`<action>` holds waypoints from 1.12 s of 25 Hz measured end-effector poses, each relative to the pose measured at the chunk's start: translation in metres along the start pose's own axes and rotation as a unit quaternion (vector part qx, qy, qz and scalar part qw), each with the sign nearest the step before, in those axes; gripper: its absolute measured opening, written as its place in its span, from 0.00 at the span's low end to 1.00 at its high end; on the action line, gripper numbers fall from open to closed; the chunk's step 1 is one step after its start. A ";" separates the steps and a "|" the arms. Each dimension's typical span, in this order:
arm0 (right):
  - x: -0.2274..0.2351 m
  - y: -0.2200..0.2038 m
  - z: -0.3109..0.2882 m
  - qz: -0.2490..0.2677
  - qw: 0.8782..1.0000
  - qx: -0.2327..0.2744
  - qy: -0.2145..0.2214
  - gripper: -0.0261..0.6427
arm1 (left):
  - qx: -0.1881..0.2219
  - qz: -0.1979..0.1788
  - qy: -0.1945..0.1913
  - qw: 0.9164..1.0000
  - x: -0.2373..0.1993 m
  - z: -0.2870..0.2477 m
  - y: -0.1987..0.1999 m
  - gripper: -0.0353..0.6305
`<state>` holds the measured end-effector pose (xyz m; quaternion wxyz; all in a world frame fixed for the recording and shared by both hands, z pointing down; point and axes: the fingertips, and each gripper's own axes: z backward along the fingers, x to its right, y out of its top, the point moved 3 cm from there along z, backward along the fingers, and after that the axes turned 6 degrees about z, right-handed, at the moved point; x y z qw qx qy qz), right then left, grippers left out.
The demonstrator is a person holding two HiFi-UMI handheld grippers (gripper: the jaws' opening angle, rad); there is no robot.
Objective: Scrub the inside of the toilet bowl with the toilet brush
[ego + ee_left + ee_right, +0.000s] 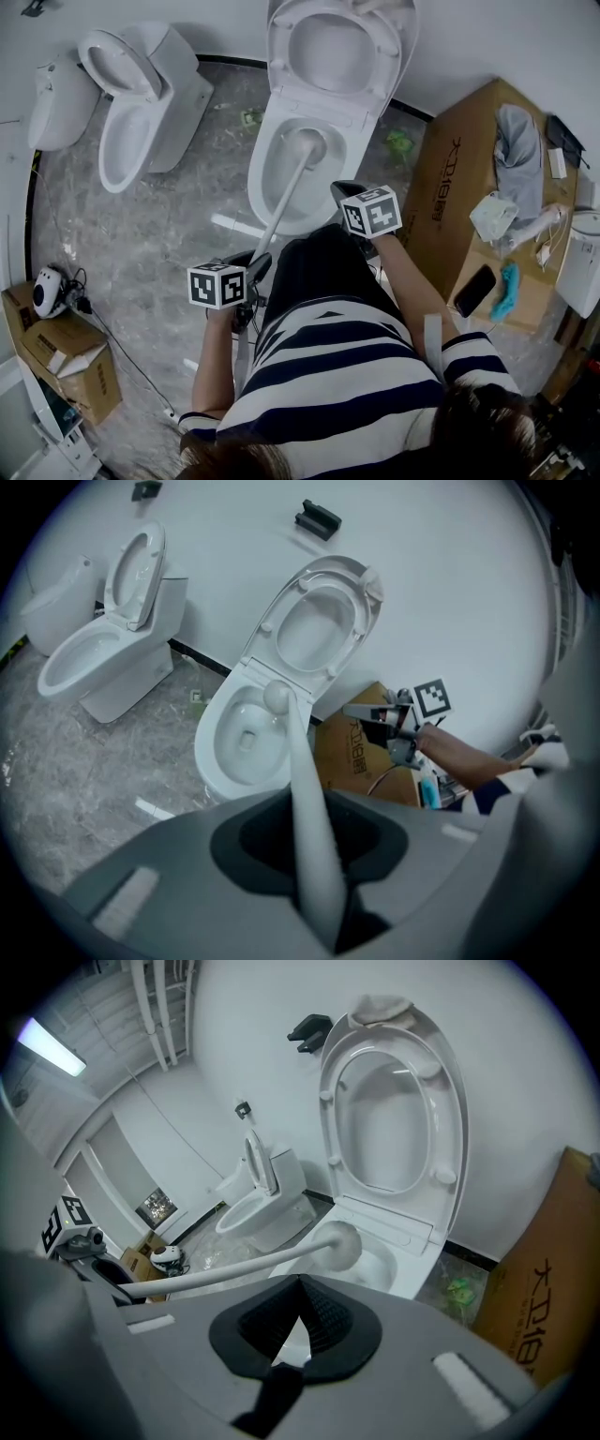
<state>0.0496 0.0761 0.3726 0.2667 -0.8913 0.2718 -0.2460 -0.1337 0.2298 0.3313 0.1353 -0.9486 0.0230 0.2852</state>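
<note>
Your left gripper (314,855) is clamped on the toilet brush (305,789) handle, with the brush head (277,697) straight ahead in the toilet bowl (217,761). Your right gripper (298,1321) is closed on nothing, with that head just ahead of it.

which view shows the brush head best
The right gripper view: the brush head shows large and side-on over the bowl. The head view shows it small from above; the left gripper view, end-on beyond the handle.
</note>
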 end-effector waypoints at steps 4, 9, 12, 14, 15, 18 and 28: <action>0.004 0.006 0.001 0.002 1.000 0.007 0.003 0.03 | 0.001 -0.004 0.006 1.000 0.003 0.000 0.002 0.05; 0.007 0.010 0.000 0.004 1.000 0.011 0.007 0.03 | 0.004 -0.001 0.010 1.000 0.006 -0.002 0.002 0.05; 0.007 0.012 0.000 0.006 1.000 0.011 0.010 0.03 | 0.000 -0.005 0.014 1.000 0.007 -0.002 0.003 0.05; 0.008 0.012 -0.001 0.006 1.000 0.008 0.014 0.03 | -0.001 -0.007 0.017 1.000 0.007 -0.002 0.004 0.05; 0.008 0.012 -0.001 0.007 1.000 0.007 0.015 0.03 | -0.001 -0.007 0.019 1.000 0.006 -0.002 0.004 0.05; 0.010 0.011 0.000 0.009 1.000 0.006 0.014 0.03 | 0.002 -0.006 0.021 1.000 0.007 -0.002 0.005 0.05; 0.016 0.016 0.002 0.015 1.000 0.015 0.021 0.03 | 0.011 -0.005 0.026 1.000 0.017 -0.007 0.008 0.05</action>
